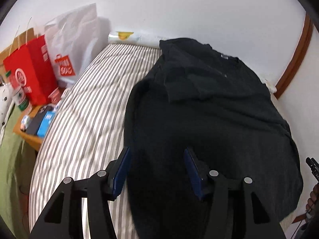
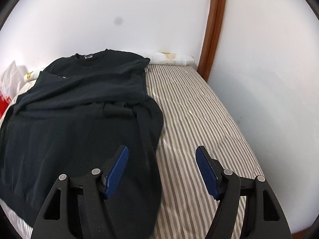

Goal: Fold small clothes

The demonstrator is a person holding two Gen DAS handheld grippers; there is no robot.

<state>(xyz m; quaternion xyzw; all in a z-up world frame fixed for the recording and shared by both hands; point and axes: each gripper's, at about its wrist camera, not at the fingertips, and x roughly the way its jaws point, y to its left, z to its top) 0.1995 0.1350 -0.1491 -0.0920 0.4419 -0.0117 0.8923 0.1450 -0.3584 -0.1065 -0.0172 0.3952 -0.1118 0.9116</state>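
The striped bed carries the black shirt, which lies lengthwise, collar toward the wall-side edge and hem toward the near edge, both sleeves already folded in. The left tool hangs released over the hem's left part; the right tool, likewise released, straddles the hem's right edge, so each seems placed to lift its own corner toward the collar.
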